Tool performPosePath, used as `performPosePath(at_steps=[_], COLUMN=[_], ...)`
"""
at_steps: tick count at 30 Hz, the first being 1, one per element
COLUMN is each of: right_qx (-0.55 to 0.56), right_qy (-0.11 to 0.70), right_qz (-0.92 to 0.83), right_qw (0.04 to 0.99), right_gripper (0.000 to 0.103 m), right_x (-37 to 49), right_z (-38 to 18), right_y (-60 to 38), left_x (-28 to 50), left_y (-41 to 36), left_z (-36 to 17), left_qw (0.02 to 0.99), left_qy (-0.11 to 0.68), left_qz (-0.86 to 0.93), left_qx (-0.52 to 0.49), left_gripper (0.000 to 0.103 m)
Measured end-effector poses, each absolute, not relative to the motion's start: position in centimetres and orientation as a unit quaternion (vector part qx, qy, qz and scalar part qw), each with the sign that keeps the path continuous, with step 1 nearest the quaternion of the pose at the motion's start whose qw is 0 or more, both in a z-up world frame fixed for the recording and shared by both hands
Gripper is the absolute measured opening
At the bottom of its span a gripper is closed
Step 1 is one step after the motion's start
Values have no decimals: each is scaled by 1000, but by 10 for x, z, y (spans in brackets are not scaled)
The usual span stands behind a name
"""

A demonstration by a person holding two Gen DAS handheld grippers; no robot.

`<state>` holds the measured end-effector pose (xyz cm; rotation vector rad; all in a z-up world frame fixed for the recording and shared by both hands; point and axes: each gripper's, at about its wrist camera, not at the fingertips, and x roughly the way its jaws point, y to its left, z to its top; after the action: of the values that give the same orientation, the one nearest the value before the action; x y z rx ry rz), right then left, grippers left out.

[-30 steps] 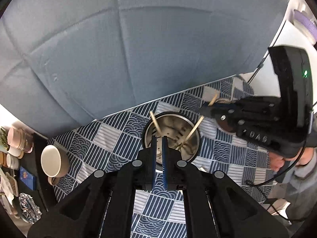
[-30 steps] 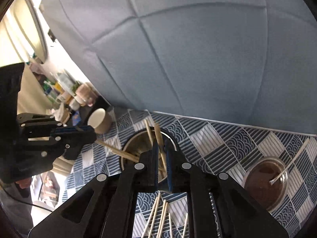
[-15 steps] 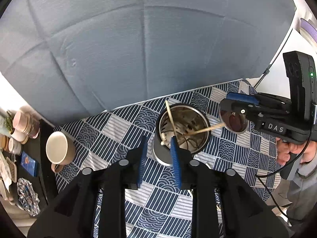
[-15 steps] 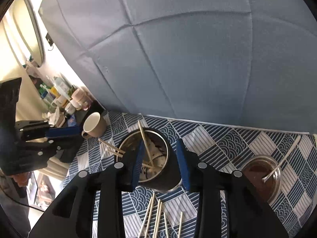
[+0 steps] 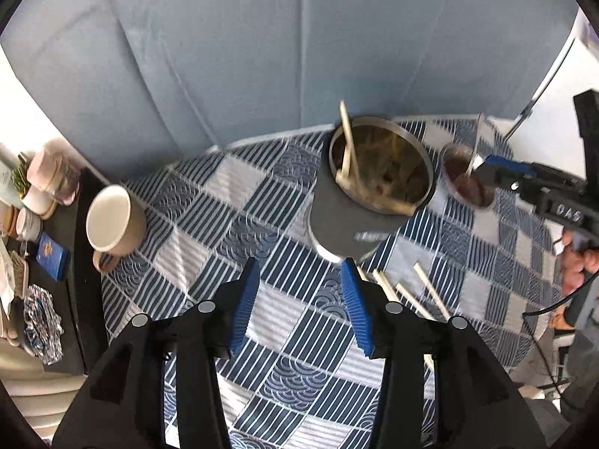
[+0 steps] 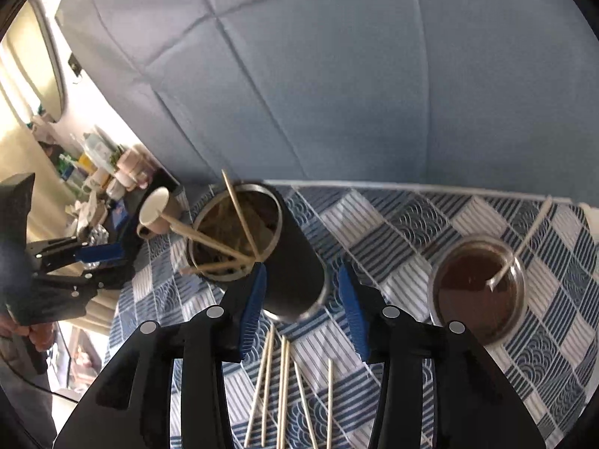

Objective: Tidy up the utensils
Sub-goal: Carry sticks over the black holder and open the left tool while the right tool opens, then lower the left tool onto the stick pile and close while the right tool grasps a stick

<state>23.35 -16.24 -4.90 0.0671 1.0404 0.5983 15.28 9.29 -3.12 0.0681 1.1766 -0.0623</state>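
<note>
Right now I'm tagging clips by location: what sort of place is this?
Probably a home dining table: a patterned tablecloth, chopsticks beside a metal holder, a mug, and a cluttered household shelf.

Each gripper is black angular plastic with two ribbed blue pads and round silver screw heads along its arms: the left gripper (image 5: 297, 269) and the right gripper (image 6: 301, 275) look alike. The right one's body carries white letters "DAS". A bare-skinned hand (image 5: 578, 262) grips its handle, with a black cable trailing below.
</note>
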Motion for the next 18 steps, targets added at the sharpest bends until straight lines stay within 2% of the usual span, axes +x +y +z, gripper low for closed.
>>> performPosePath(at_steps=[5, 12, 18], right_qx=[16, -19, -71], right_qy=[514, 557, 603], right_qz=[268, 254, 235], right_qw=[815, 791, 759], right_gripper=[38, 39, 43], right_x=[226, 211, 191], right_z=[-78, -120, -162], right_y=[-162, -160, -158], left_x=[148, 139, 127], left_y=[92, 75, 59], left_z=[-65, -122, -157], left_qw=[813, 775, 757], left_qy=[582, 630, 652], left_qz=[-30, -38, -37], left_qx=[21, 24, 32], left_gripper=[54, 57, 61])
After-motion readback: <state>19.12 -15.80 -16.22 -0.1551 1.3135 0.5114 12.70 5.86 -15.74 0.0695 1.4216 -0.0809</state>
